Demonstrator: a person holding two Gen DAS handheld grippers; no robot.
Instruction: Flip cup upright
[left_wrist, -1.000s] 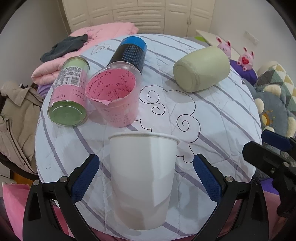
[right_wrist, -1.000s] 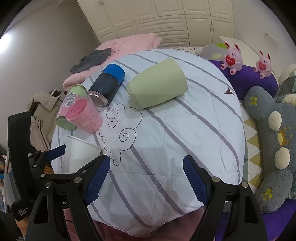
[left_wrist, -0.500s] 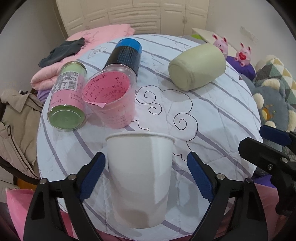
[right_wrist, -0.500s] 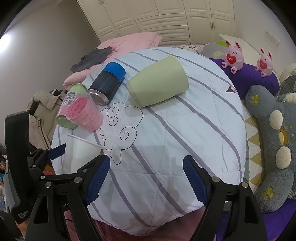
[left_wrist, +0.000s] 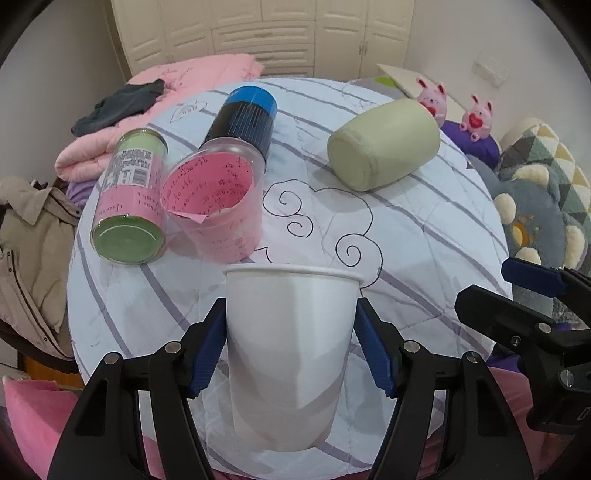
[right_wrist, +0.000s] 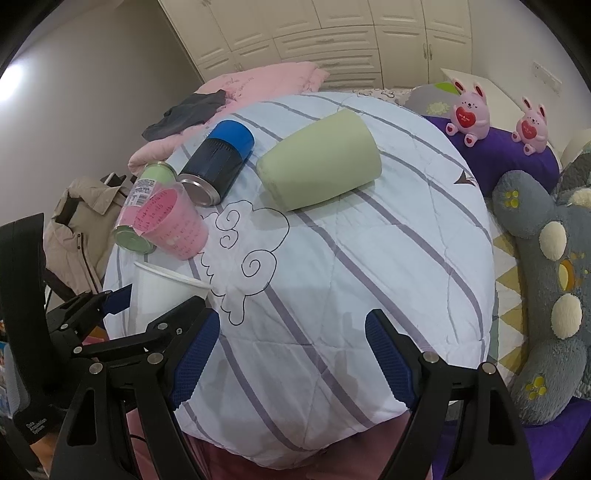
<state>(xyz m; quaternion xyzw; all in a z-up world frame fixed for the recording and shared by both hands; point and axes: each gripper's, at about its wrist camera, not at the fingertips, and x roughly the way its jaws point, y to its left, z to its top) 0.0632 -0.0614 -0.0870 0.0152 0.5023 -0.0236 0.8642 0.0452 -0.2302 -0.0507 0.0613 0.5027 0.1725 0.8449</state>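
A white paper cup (left_wrist: 291, 343) lies on its side on the striped quilt, base toward me and rim pointing away. My left gripper (left_wrist: 290, 332) has closed on the cup's sides, both blue pads touching it. The cup also shows in the right wrist view (right_wrist: 162, 295), held by the left gripper (right_wrist: 159, 306). My right gripper (right_wrist: 291, 350) is open and empty above the quilt's near edge, to the right of the cup.
A clear cup with pink paper (left_wrist: 218, 206), a green-lidded can (left_wrist: 129, 206), a blue-capped black can (left_wrist: 243, 114) and a pale green cup (left_wrist: 384, 144) lie on the quilt (left_wrist: 424, 240) farther back. Plush toys (right_wrist: 546, 280) sit at the right; clothes (left_wrist: 33, 251) at the left.
My left gripper's jaws have closed in from wide open until the pads touch the white cup. The right gripper has stayed open and barely moved.
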